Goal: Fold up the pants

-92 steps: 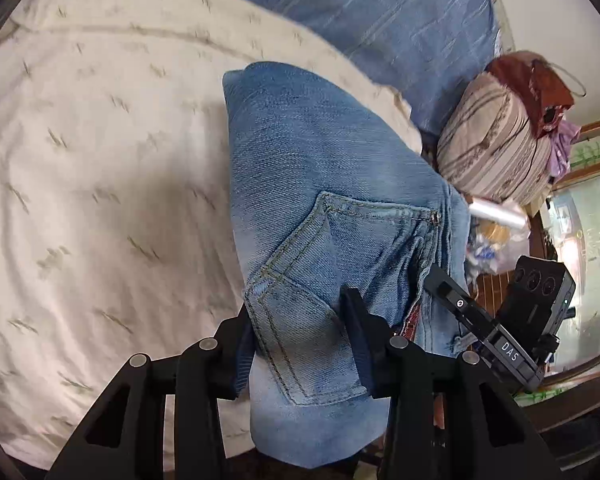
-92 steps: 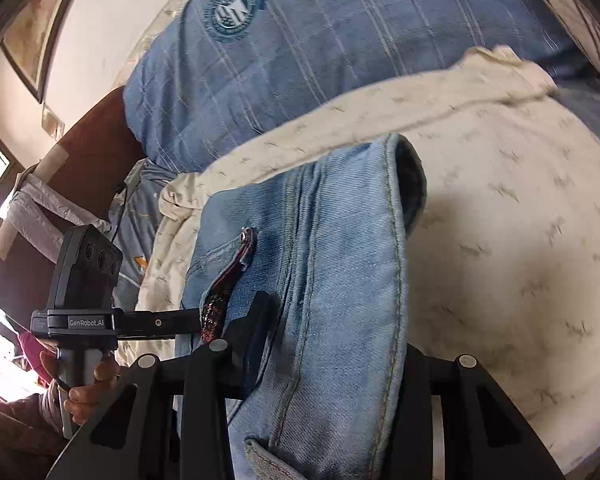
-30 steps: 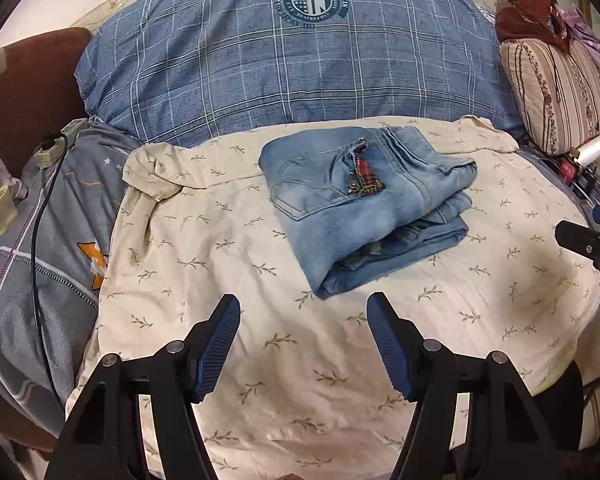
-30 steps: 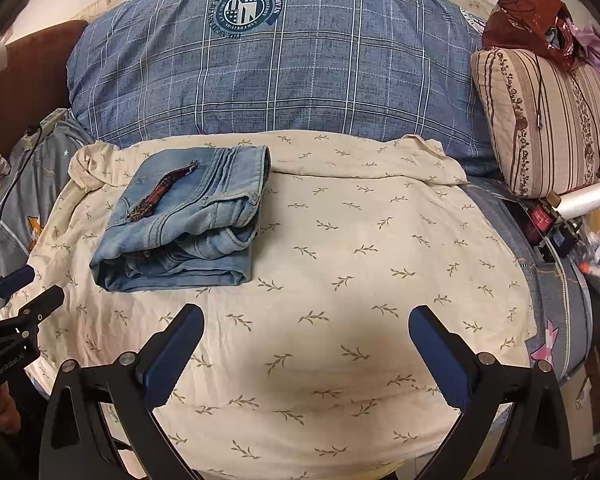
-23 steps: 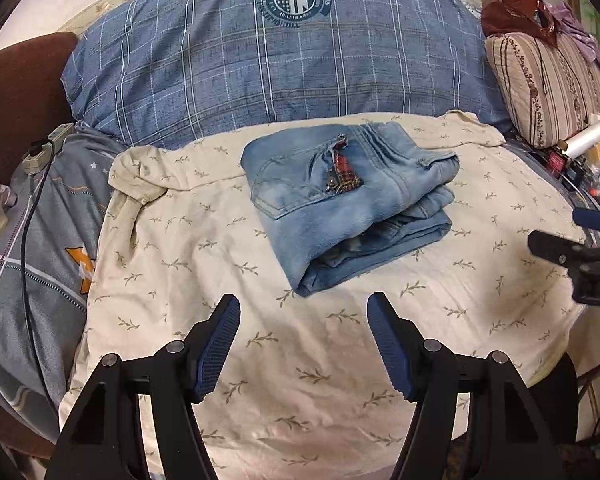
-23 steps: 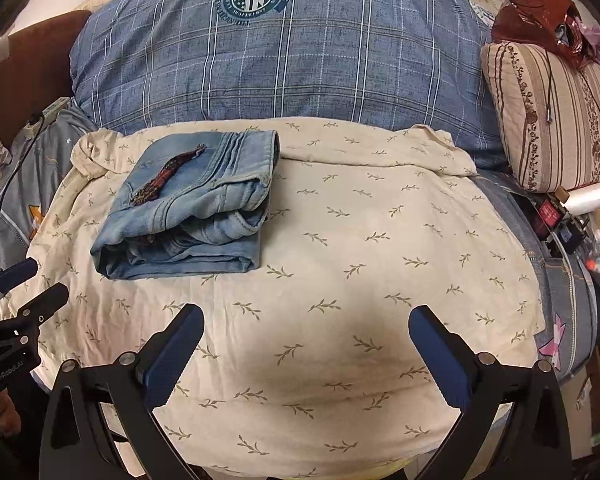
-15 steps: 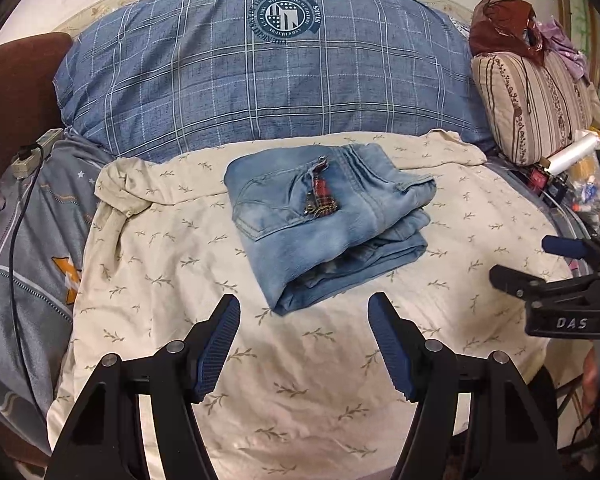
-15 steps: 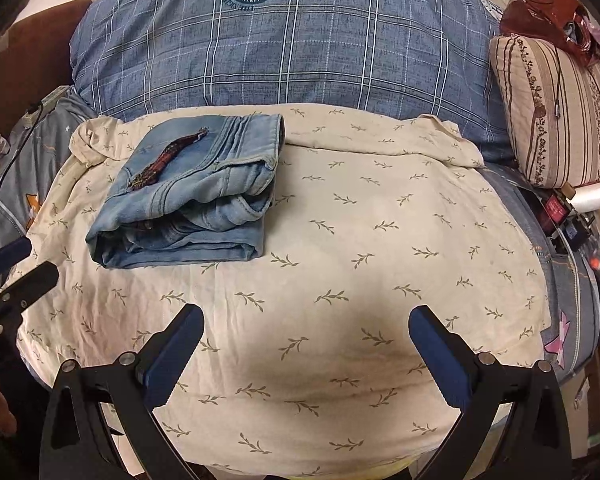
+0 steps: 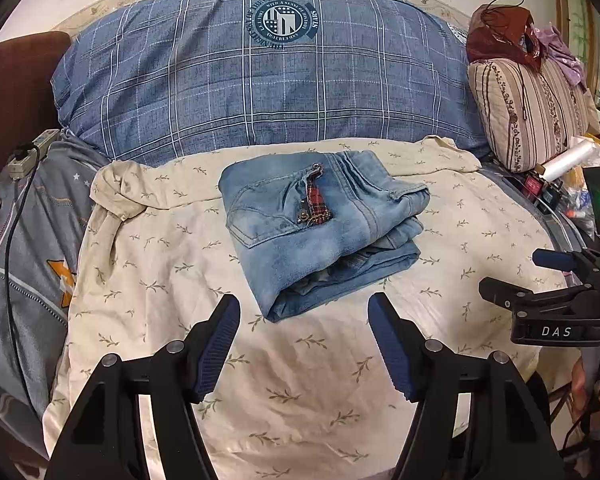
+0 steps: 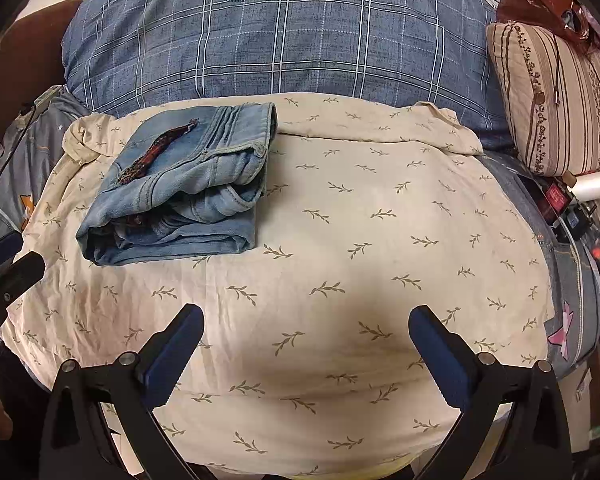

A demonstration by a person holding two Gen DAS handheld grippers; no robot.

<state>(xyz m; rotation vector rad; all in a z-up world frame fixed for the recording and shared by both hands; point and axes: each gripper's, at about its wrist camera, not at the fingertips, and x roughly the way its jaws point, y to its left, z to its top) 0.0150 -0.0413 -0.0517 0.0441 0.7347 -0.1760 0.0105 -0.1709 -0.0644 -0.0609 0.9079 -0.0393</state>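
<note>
The light blue jeans (image 9: 316,228) lie folded into a compact stack on the cream leaf-print sheet (image 9: 180,280), a back pocket with a red plaid flap on top. They also show in the right wrist view (image 10: 184,188), at the far left. My left gripper (image 9: 304,344) is open and empty, a short way in front of the stack. My right gripper (image 10: 306,350) is open wide and empty, over bare sheet to the right of the jeans. The right gripper also shows at the right edge of the left wrist view (image 9: 556,300).
A big blue plaid pillow (image 9: 268,68) lies behind the jeans. A striped cushion (image 9: 532,112) with a red bag on it stands at the back right, with small clutter (image 10: 572,200) beside it. A power strip and cable (image 9: 24,160) lie at the left.
Both grippers let go of the jeans and drew back from them. Over the last second the left view shifted slightly, bringing the right gripper further into it.
</note>
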